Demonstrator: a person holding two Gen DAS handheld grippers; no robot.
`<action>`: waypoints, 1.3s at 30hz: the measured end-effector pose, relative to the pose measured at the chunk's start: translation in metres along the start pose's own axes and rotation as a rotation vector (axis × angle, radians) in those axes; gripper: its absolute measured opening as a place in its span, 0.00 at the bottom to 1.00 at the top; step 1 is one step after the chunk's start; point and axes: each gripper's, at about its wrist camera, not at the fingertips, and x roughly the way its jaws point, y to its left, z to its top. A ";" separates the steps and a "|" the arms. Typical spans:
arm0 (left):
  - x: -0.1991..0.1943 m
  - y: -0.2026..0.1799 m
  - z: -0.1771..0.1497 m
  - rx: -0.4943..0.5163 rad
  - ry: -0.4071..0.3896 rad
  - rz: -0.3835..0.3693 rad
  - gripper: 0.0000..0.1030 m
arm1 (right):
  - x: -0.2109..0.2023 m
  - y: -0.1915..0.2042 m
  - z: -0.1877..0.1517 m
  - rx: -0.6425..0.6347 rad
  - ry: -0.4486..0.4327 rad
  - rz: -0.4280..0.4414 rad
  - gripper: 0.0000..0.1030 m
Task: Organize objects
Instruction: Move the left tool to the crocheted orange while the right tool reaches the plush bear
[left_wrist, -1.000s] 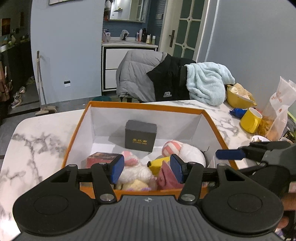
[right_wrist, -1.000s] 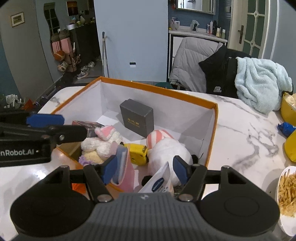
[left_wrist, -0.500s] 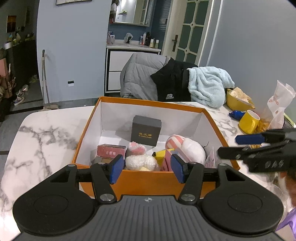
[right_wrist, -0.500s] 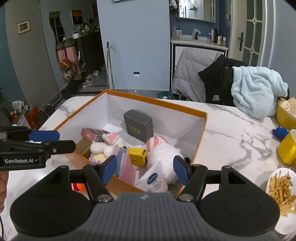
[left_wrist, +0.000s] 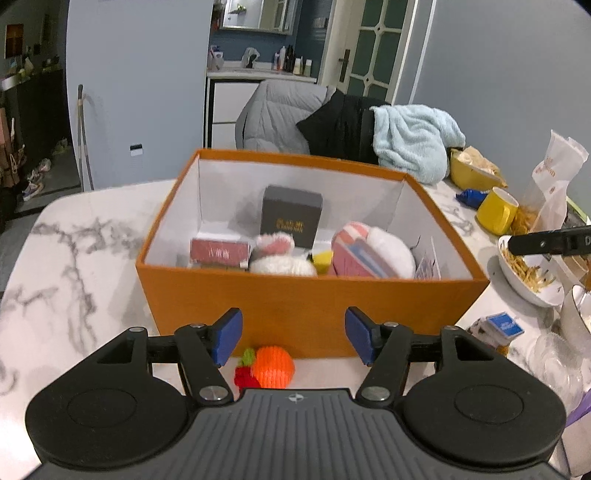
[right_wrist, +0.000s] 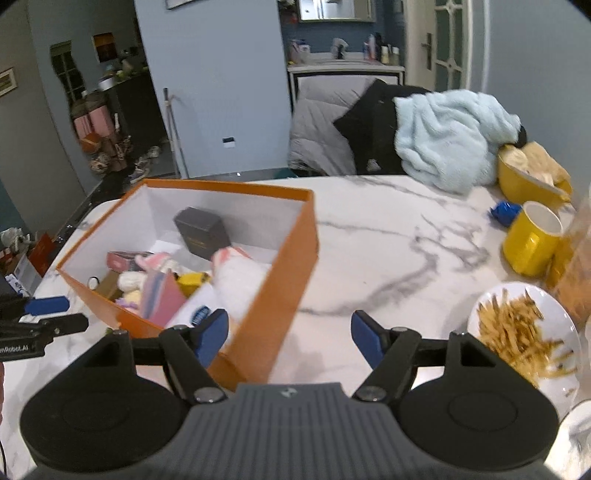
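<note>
Box (left_wrist: 295, 299) was the orange one sitting on the marble table (left_wrist: 74, 266), lid off, stuffed with odds and ends. Nearest to the left gripper (left_wrist: 293, 339), which was spread wide with nothing in it, a little orange knit fruit (left_wrist: 273, 365) lay on the table right against the box's front wall, with a red knit bit (left_wrist: 243, 374) touching it on the left. Just past that wall, inside the box, I could make out a red carton (left_wrist: 218, 253) on the left, a white plush (left_wrist: 282, 264) with pink on top in the middle, something yellow (left_wrist: 322, 258) beside it, then a pink pouch (left_wrist: 356, 254) leaning on a bigger white plush (left_wrist: 391, 251). A dark box (left_wrist: 291, 214) stood upright further back, near the far wall.

Right gripper (right_wrist: 290, 338) was also wide open and holding nothing, hovering over bare table by the box's right corner (right_wrist: 273, 332), so from that camera the box sat off to the left. To its right was a white plate of fries (right_wrist: 517, 328), then a yellow mug (right_wrist: 532, 240), a blue wrapper (right_wrist: 502, 212) and a yellow bowl (right_wrist: 528, 181) further back. At the far edge, a light blue towel (right_wrist: 450, 144) was draped over dark and grey jackets (right_wrist: 325, 122) on a chair.
</note>
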 end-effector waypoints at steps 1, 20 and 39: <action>0.002 0.000 -0.003 0.002 0.008 0.002 0.72 | 0.000 -0.003 -0.002 0.005 0.004 -0.004 0.73; 0.053 0.017 -0.039 0.001 0.152 0.047 0.79 | 0.050 -0.032 -0.047 0.064 0.306 0.080 0.80; 0.064 0.017 -0.037 0.008 0.158 0.060 0.79 | 0.050 0.046 -0.071 -0.218 0.455 0.351 0.79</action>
